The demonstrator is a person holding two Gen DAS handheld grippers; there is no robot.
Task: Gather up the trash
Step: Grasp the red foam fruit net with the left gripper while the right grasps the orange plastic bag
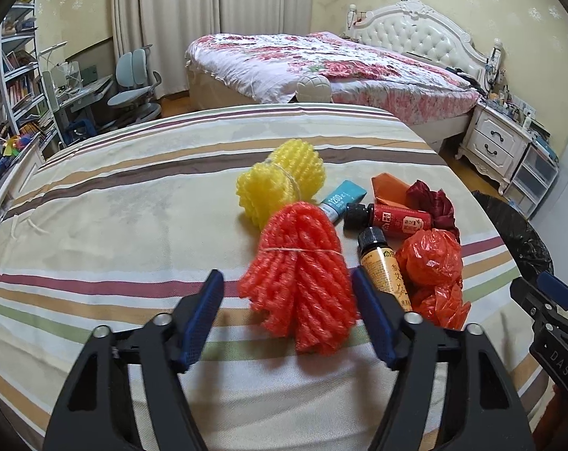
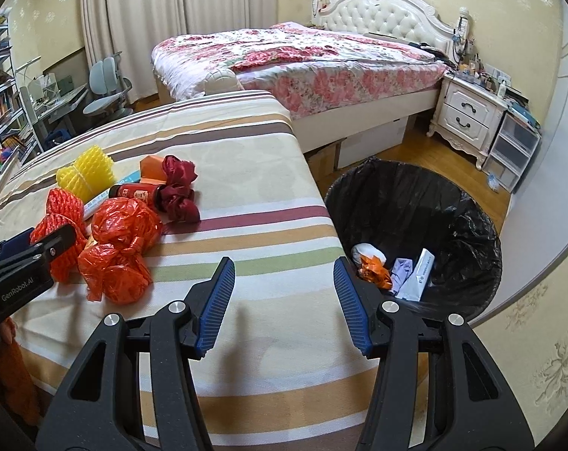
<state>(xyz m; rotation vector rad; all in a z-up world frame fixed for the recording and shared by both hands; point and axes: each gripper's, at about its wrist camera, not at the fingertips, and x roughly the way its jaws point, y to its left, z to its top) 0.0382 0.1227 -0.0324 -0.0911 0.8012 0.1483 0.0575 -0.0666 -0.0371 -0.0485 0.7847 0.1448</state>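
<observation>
Several scraps already lie in my bin (image 2: 472,225); about eight pieces remain on the bed (image 2: 246,188). My left hand-held gripper (image 1: 287,300) straddles the orange foam net (image 1: 299,282), spread; my right hand-held gripper (image 2: 284,293) spread, empty.

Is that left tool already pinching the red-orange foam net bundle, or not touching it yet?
Apart. In the left wrist view the left tool straddles the red-orange foam net, and striped sheet shows between the net and its left-hand pad; the right-hand pad sits very close.
</observation>
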